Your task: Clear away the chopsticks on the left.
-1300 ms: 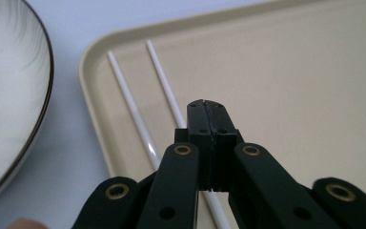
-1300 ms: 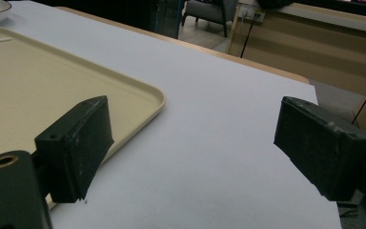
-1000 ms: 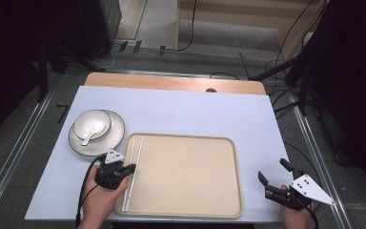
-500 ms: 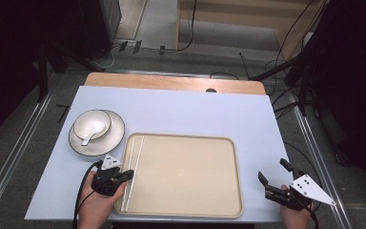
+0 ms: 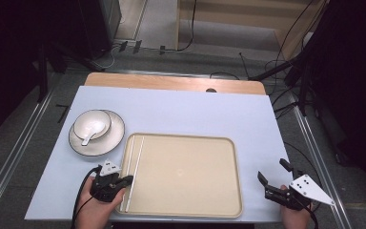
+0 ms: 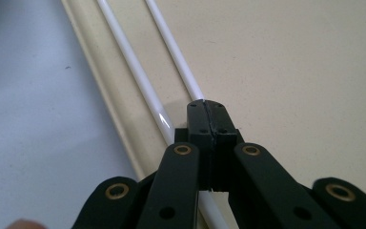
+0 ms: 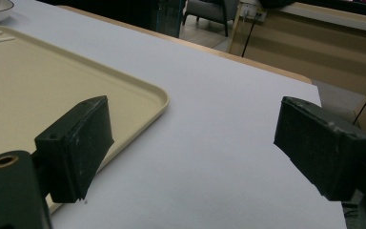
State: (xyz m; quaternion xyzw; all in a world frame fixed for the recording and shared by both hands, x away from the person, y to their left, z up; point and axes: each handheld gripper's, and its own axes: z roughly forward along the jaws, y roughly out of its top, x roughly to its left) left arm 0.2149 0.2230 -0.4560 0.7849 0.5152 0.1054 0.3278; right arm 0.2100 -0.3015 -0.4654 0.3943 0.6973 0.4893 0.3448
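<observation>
A beige tray [image 5: 237, 176] lies at the near middle of the table, with two white chopsticks [image 5: 134, 152] side by side along its left inner edge. My left gripper [image 5: 129, 179] is over that edge with its jaws shut. In the left gripper view its tips [image 6: 205, 106] sit on the right chopstick [image 6: 174, 47], and the left chopstick [image 6: 133, 67] runs under the jaws. Whether a stick is pinched is hidden. My right gripper [image 5: 272, 170] rests open on the table right of the tray, nothing between its pads [image 7: 76, 143].
A white bowl [image 5: 91, 125] holding a white spoon [image 5: 88, 137] sits on a dark-rimmed plate [image 5: 116, 138] at the left, beyond my left hand. The tray's corner [image 7: 147, 98] lies just left of my right gripper. A wooden strip [image 5: 171, 82] borders the far edge.
My left gripper has slid a little toward the near edge along the tray's left side, jaws still shut. The right gripper has stayed put.
</observation>
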